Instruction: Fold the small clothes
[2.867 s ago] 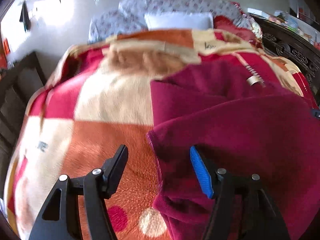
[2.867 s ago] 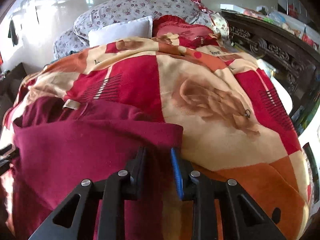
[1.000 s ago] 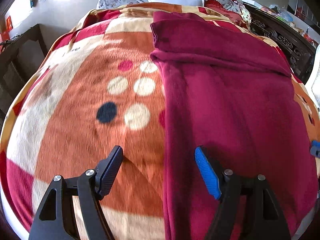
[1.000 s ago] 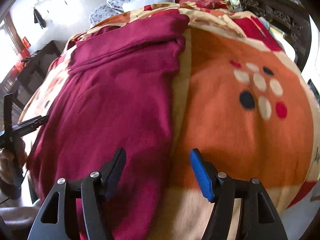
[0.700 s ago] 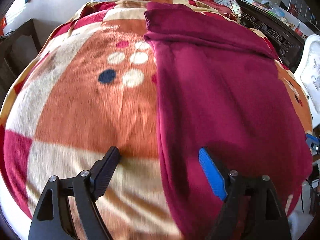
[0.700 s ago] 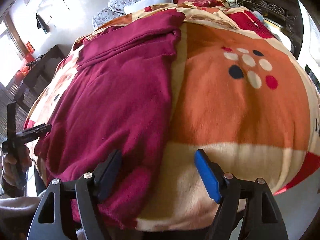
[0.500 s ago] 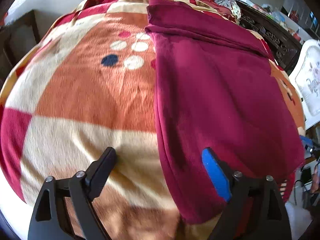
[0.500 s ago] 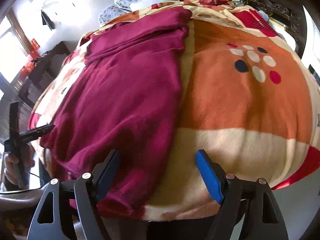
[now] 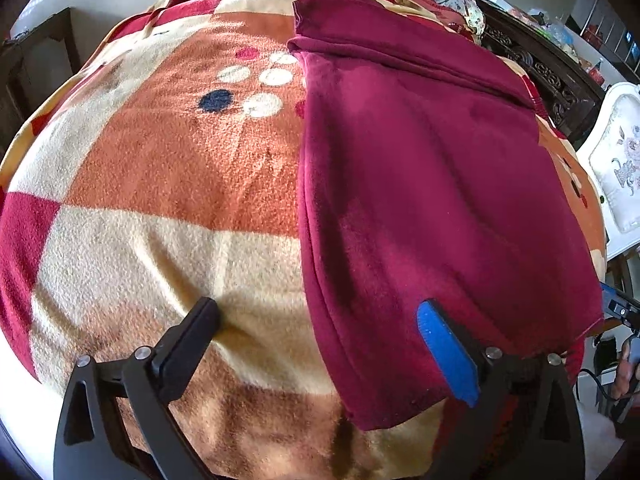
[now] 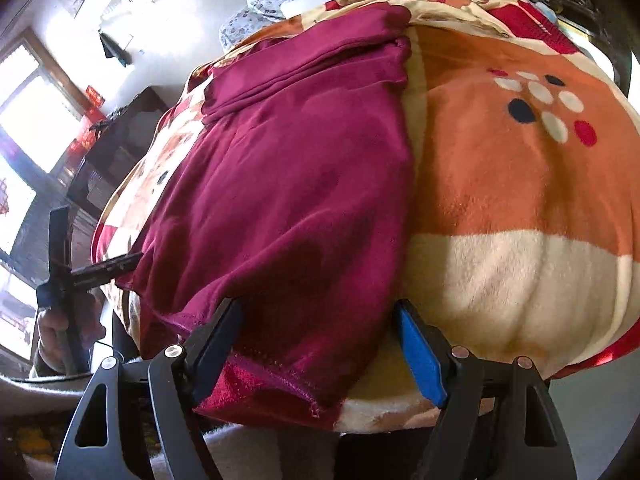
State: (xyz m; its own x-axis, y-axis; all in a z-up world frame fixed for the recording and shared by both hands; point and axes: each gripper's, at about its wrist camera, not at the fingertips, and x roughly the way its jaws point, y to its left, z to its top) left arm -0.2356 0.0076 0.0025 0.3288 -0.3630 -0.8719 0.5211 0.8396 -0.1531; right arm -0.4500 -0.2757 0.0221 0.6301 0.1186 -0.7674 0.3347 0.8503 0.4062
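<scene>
1. Maroon fleece garment lies flat on the bed blanket; its near hem sits between both sets of jaws.
2. Left gripper and right gripper: jaws spread, empty.
3. Judged soft, limp, light; pinch the hem corners.

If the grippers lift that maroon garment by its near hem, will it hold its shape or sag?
The maroon garment will probably sag: it looks like soft fleece and already drapes over the edge of the blanket. It likely drags rather than slides, plush on plush. Both the left gripper and right gripper are open around its hem.
</scene>
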